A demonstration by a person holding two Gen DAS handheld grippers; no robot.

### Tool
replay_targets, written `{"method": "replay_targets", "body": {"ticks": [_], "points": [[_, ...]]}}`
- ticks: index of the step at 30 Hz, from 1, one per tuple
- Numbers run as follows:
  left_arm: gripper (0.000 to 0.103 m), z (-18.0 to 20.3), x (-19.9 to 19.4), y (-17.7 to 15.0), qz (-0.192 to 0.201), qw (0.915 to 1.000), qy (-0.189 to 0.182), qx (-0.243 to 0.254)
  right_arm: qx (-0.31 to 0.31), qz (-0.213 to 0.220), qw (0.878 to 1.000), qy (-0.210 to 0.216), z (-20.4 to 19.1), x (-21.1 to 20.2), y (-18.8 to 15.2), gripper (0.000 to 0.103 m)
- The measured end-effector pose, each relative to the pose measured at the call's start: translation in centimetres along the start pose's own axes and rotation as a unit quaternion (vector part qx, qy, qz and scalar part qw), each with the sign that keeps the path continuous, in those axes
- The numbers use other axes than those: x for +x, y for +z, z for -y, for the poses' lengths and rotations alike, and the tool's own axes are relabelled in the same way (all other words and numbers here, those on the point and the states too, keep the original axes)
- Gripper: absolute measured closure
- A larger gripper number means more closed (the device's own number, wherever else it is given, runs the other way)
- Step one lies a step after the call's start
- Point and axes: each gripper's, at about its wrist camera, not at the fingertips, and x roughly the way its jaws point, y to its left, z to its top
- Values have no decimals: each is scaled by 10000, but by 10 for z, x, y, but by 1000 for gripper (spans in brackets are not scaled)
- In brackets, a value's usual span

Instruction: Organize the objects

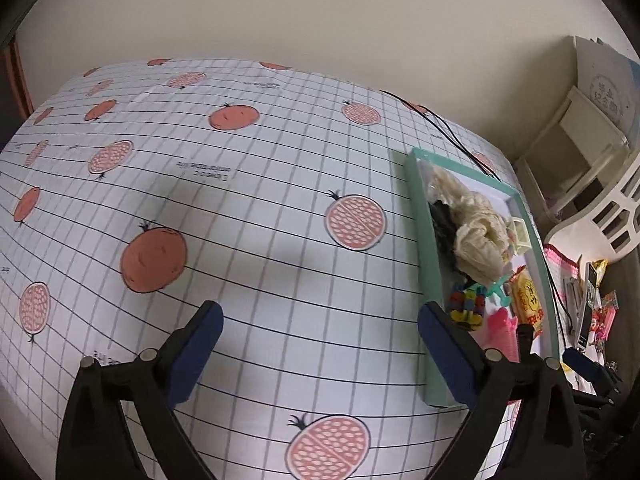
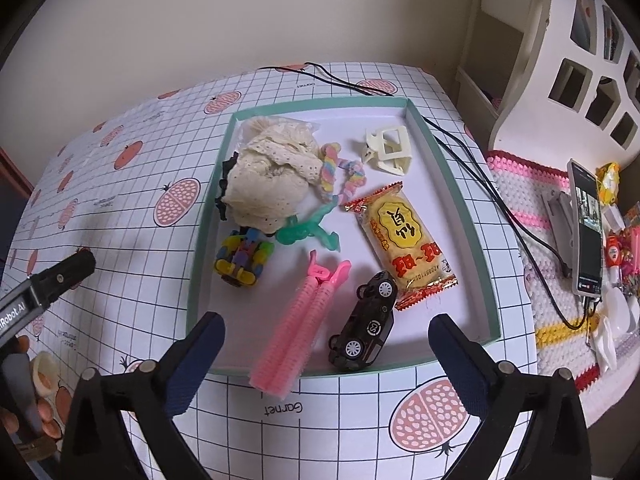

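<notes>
Plain cream wall [image 2: 280,8], pomegranate-print grid tablecloth [image 1: 248,184], white cut-out chair back [image 2: 580,52], crocheted seat cushion [image 2: 520,200]

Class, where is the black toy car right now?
In the right wrist view, the black toy car lies inside the green-rimmed tray, near its front edge, between the pink hair roller and the yellow snack packet.

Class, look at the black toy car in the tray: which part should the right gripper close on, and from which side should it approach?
Grip the black toy car across its narrow body, between the wheels, coming from above. It lies tipped on its side near the tray's front rim, nose toward the snack packet, so the open right gripper probably should turn to span it crosswise.
</notes>
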Motion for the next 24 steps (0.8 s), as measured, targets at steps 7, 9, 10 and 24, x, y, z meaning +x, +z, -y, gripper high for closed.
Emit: {"method": "replay_targets", "body": {"ticks": [7,9,10,24], "points": [[5,-11,-9,-1,101,9998,96,124,-7,34,10000,-44,-6,-4,-5,0],[5,-13,-13,-3,125,9997,90,195,-12,42,10000,-9,-8,-7,-8,0],[5,-14,-15,-4,148,9996,94,214,-4,35,10000,28,-10,-8,-9,0],[5,-24,-45,-27,396,9982,47,453,-114,4,9998,-134,-28,-17,-35,0]]}}
